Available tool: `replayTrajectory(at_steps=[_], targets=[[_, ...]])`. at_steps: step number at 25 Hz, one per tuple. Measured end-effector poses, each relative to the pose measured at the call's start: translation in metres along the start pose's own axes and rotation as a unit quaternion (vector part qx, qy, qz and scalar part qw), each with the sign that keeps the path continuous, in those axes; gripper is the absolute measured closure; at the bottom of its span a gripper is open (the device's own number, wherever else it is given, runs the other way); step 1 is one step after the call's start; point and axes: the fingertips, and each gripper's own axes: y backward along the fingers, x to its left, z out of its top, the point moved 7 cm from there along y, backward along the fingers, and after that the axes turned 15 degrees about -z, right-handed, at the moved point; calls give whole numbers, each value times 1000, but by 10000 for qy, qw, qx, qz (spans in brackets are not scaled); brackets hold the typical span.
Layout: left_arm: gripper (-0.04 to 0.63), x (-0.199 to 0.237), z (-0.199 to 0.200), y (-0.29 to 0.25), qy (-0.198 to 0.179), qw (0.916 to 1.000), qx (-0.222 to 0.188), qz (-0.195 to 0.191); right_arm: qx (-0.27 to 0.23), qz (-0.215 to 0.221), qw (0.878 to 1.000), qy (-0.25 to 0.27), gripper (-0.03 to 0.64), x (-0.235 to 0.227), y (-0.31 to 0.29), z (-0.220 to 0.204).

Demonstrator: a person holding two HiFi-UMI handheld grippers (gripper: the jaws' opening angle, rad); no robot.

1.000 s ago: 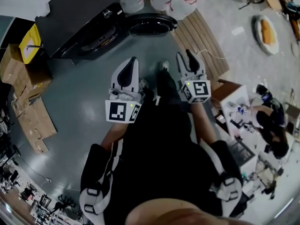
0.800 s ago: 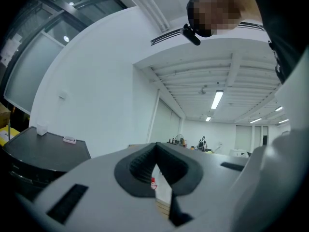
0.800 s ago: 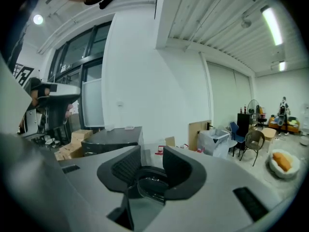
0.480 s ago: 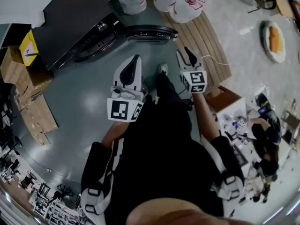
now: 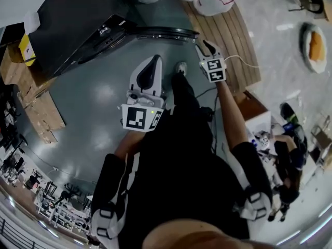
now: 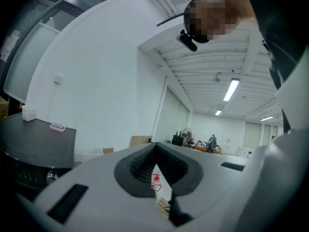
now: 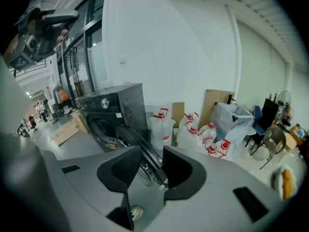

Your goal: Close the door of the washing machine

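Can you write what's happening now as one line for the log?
door: open | right gripper: open, facing door edge | left gripper: shut, empty | closing: not done

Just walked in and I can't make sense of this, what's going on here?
A person stands facing a black washing machine whose round door hangs open. The right gripper, jaws apart, is held out toward the door's edge, seemingly short of it. The left gripper is held back near the body, jaws together, holding nothing.

Washer ahead on your left.
From the black washing machine (image 5: 72, 25), its round door (image 5: 166, 33) juts right, toward the slatted wooden pallet (image 5: 233, 40).
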Motion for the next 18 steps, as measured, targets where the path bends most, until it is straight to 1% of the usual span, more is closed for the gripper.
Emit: replayTrajectory(at_steps=[5, 8, 10, 14, 18], targets=[[591, 6, -14, -28, 119, 9999, 65, 102, 639, 320, 9954, 642, 479, -9, -64, -39], [591, 9, -18, -42, 226, 9996, 39, 140, 954, 422, 9882, 1123, 479, -11, -96, -57], [591, 11, -25, -50, 186, 9997, 112, 84, 1114, 482, 9817, 1465, 479, -15, -119, -68], [591, 15, -38, -59, 231, 9994, 249, 100, 1316, 669, 9680, 2032, 480, -17, -151, -84], [591, 20, -36, -67, 400, 9987, 91, 293, 1319, 793, 9596, 2355, 480, -17, -173, -90]])
